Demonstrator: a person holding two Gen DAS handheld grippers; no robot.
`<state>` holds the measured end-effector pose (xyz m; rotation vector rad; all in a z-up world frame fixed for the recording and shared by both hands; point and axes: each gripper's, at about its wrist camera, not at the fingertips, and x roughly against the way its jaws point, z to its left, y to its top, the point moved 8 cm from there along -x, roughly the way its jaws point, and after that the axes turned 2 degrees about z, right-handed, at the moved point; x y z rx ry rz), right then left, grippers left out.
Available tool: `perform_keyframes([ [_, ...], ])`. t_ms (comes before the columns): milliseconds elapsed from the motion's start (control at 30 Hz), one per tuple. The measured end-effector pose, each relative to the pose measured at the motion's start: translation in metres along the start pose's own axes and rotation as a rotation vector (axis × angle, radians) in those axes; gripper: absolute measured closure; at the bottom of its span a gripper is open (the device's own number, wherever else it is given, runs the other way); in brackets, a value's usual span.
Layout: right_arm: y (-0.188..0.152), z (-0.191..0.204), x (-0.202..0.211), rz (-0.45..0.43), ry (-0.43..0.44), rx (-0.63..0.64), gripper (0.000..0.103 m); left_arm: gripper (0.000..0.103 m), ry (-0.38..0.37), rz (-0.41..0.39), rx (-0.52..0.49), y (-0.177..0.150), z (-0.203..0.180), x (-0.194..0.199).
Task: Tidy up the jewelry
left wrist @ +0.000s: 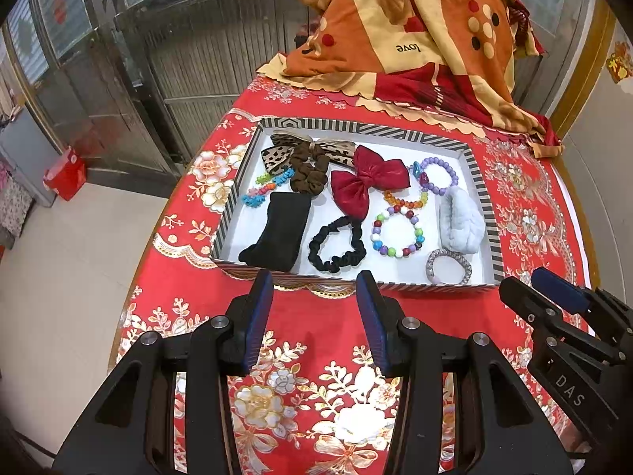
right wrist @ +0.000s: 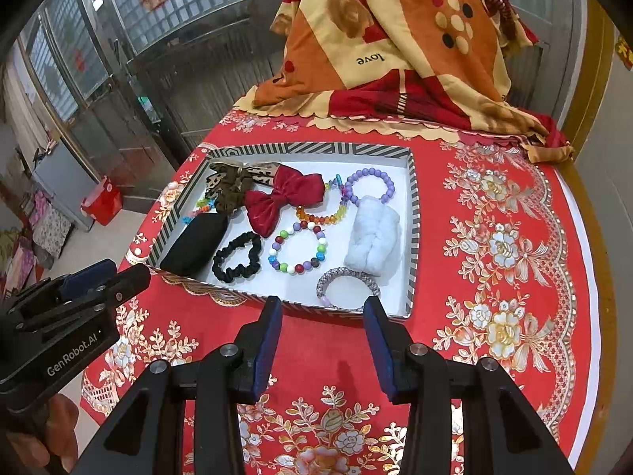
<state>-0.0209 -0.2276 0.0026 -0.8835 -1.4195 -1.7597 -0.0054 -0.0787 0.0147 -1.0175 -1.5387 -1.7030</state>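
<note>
A striped-rim white tray (left wrist: 480, 182) (right wrist: 411, 213) sits on the red floral tablecloth and holds hair accessories and bracelets: a red bow (left wrist: 366, 182) (right wrist: 283, 198), a leopard bow (left wrist: 285, 152), a black headband (left wrist: 279, 233), a black scrunchie (left wrist: 336, 249) (right wrist: 237, 255), a multicolour bead bracelet (left wrist: 397, 233) (right wrist: 298, 247), a purple bead bracelet (left wrist: 439, 174) (right wrist: 370, 186), a pale fluffy scrunchie (left wrist: 461, 219) (right wrist: 372, 235) and a clear coil tie (left wrist: 449, 265) (right wrist: 346, 285). My left gripper (left wrist: 316, 308) is open and empty just before the tray's near edge. My right gripper (right wrist: 322, 332) is open and empty at the tray's near right corner.
A patterned orange and red cloth (left wrist: 415, 31) (right wrist: 395, 39) is heaped at the table's far end. The table edge drops off on the left to the floor, where a red box (left wrist: 65, 176) stands. Metal doors are behind.
</note>
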Motion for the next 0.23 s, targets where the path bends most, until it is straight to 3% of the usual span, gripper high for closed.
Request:
perform_keyframes([
  [233, -0.0021, -0.0082, -0.0051, 0.002, 0.003, -0.013, 0.062, 0.060, 0.010, -0.019, -0.013, 0.0037, -0.0032, -0.0033],
])
